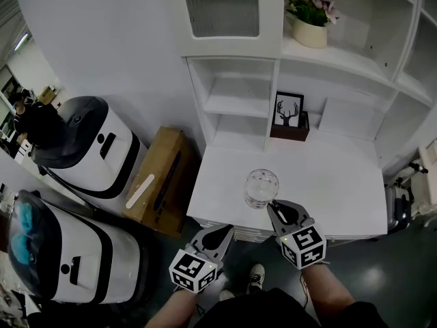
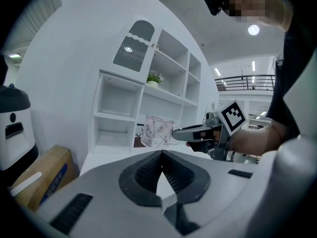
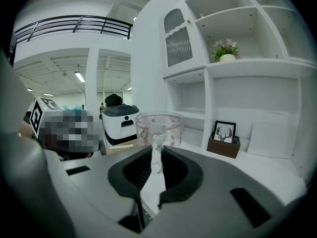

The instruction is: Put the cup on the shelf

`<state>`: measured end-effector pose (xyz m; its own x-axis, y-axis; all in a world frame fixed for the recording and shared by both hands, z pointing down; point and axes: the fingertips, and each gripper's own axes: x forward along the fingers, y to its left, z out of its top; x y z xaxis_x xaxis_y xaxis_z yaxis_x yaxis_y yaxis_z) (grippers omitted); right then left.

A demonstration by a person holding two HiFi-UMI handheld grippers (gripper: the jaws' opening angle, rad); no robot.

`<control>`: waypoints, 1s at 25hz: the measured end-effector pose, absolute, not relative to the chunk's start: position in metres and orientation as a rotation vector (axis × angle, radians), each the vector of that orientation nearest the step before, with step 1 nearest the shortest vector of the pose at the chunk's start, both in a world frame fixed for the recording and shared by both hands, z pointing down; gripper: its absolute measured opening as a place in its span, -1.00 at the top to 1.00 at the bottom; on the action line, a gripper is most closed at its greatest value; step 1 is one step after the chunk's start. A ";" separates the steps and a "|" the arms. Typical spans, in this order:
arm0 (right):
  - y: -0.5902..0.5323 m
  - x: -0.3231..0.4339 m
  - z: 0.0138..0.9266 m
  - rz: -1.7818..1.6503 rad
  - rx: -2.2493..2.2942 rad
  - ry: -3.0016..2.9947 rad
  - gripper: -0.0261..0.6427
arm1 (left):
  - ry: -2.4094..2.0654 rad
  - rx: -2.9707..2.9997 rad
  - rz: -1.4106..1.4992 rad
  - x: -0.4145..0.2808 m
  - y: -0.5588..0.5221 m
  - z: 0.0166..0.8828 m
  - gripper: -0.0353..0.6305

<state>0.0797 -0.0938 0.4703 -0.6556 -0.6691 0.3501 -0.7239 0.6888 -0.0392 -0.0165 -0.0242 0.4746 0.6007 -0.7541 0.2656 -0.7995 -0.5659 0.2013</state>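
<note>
1. The left claw sits low at the left of the head view. Its jaws meet at the tips with nothing between them.
2. The right claw reaches further forward than the left and tips slightly downward. Its jaws are clamped on the handle of the cup, which is held upright at its tip.
3. In the left gripper view, the right hand wraps the right claw's grip, and the claw points leftward across the picture.
4. The left forearm and right forearm enter from the bottom edge, bare and apart.
</note>
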 end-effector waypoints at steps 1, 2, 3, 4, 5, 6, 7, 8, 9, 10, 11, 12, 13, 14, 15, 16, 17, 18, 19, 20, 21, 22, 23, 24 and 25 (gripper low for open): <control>-0.098 0.081 0.471 0.252 1.097 -2.593 0.84 | -1.270 2.527 0.215 -0.015 -0.028 0.475 0.88; -0.103 0.082 0.472 0.250 1.092 -2.593 0.84 | -1.277 2.524 0.214 -0.014 -0.031 0.475 0.88; -0.107 0.084 0.473 0.248 1.087 -2.593 0.84 | -1.284 2.520 0.214 -0.012 -0.035 0.475 0.88; -0.111 0.085 0.475 0.246 1.082 -2.593 0.84 | -1.291 2.516 0.214 -0.011 -0.038 0.476 0.88; -0.116 0.086 0.476 0.245 1.076 -2.595 0.84 | -1.298 2.512 0.214 -0.009 -0.041 0.476 0.88; -0.120 0.088 0.477 0.245 1.070 -2.598 0.84 | -1.305 2.508 0.215 -0.008 -0.044 0.477 0.88; -0.123 0.089 0.478 0.246 1.063 -2.601 0.84 | -1.312 2.504 0.216 -0.007 -0.047 0.478 0.88; -0.127 0.089 0.479 0.246 1.056 -2.605 0.84 | -1.320 2.500 0.215 -0.005 -0.050 0.478 0.88; -0.130 0.090 0.480 0.246 1.049 -2.608 0.84 | -1.329 2.497 0.214 -0.004 -0.052 0.478 0.88; -0.134 0.091 0.480 0.245 1.041 -2.612 0.84 | -1.338 2.494 0.212 -0.002 -0.055 0.477 0.88; -0.137 0.092 0.481 0.244 1.034 -2.616 0.84 | -1.347 2.491 0.211 0.000 -0.057 0.477 0.88; -0.140 0.093 0.481 0.244 1.029 -2.620 0.84 | -1.355 2.488 0.210 0.002 -0.060 0.476 0.88; -0.144 0.094 0.482 0.246 1.025 -2.624 0.84 | -1.362 2.485 0.211 0.003 -0.061 0.476 0.88; -0.146 0.095 0.482 0.247 1.022 -2.627 0.84 | -1.368 2.482 0.214 0.004 -0.063 0.477 0.88; -0.148 0.095 0.483 0.249 1.019 -2.630 0.84 | -1.372 2.479 0.217 0.005 -0.063 0.477 0.88; -0.150 0.095 0.483 0.250 1.016 -2.633 0.84 | -1.375 2.474 0.222 0.006 -0.063 0.478 0.88; -0.151 0.096 0.483 0.250 1.013 -2.637 0.84 | -1.378 2.469 0.227 0.007 -0.064 0.479 0.88; -0.152 0.096 0.482 0.250 1.010 -2.640 0.84 | -1.380 2.465 0.230 0.008 -0.064 0.480 0.88; -0.154 0.097 0.482 0.250 1.008 -2.644 0.84 | -1.383 2.461 0.231 0.009 -0.066 0.480 0.88; -0.156 0.098 0.481 0.251 1.008 -2.647 0.84 | -1.386 2.460 0.232 0.010 -0.067 0.480 0.88; -0.157 0.099 0.480 0.252 1.008 -2.649 0.84 | -1.386 2.459 0.232 0.011 -0.068 0.480 0.88; -0.159 0.100 0.480 0.253 1.009 -2.651 0.84 | -1.385 2.460 0.233 0.012 -0.069 0.479 0.88; -0.159 0.101 0.479 0.254 1.012 -2.653 0.84 | -1.382 2.461 0.236 0.014 -0.070 0.479 0.88; -0.160 0.102 0.479 0.255 1.014 -2.654 0.84 | -1.377 2.463 0.240 0.015 -0.071 0.480 0.88; -0.161 0.102 0.479 0.254 1.017 -2.654 0.84 | -1.372 2.465 0.243 0.017 -0.072 0.480 0.88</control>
<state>0.1021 -0.1613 0.4786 -0.7101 -0.6239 0.3263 -0.6745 0.7357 -0.0612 0.0166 -0.0716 0.4800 0.5273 -0.7974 0.2935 -0.8497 -0.4941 0.1840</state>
